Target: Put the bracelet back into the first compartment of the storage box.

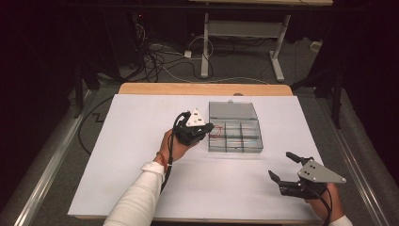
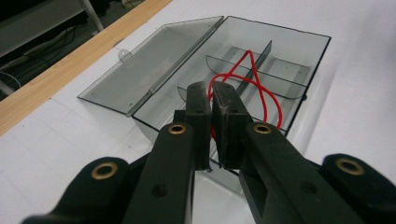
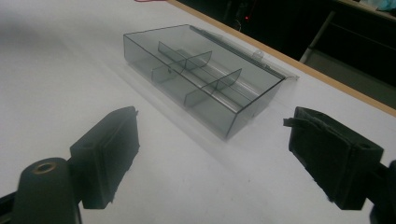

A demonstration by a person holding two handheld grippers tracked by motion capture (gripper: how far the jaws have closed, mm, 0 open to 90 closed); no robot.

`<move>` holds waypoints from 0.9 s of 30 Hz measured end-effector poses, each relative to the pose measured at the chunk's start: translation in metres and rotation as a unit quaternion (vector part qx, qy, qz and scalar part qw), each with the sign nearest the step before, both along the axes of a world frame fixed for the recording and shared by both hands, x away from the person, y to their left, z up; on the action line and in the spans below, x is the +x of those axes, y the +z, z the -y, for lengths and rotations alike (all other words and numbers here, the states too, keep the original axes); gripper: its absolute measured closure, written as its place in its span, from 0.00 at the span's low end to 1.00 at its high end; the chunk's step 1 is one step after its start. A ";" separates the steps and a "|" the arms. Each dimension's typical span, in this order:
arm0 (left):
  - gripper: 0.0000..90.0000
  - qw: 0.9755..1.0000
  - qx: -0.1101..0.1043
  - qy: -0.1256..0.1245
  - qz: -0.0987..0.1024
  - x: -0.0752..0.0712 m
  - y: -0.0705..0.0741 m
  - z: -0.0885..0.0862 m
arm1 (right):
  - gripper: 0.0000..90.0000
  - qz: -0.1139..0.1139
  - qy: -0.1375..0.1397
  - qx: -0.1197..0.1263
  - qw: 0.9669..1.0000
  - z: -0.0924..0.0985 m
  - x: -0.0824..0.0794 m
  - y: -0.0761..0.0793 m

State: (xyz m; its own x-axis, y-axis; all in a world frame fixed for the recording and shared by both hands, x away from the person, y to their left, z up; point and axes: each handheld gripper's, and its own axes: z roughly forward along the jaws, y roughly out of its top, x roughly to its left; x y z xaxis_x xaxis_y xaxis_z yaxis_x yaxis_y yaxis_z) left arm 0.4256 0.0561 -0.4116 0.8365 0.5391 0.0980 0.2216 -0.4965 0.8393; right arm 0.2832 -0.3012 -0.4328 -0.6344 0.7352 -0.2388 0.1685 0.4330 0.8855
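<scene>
High view: the left gripper sits at the left edge of the clear box, which lies open mid-desk with its lid flipped flat toward the far side. The right gripper hangs near the front right corner of the desk, well apart from the box, jaws wide and holding nothing

Left gripper view: jaws nearly together, pinching a red cord that loops down into the near compartments of the box. The cord runs in between the pads, so it looks gripped

Right gripper view: wide jaws frame the box from the other side, dividers visible, nothing between the pads

My guess at the step: feeding the cord into a compartment. To do it well I'd lower the loop fully below the dividers before letting go, so it doesn't spring over a wall, and steady the box with the free gripper if it slides

No brand, label or writing that I can read anywhere
</scene>
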 end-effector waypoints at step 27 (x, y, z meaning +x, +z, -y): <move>0.92 0.997 0.066 0.030 -0.030 0.039 -0.024 0.031 | 0.19 0.000 -0.002 -0.006 1.000 0.001 0.000 -0.001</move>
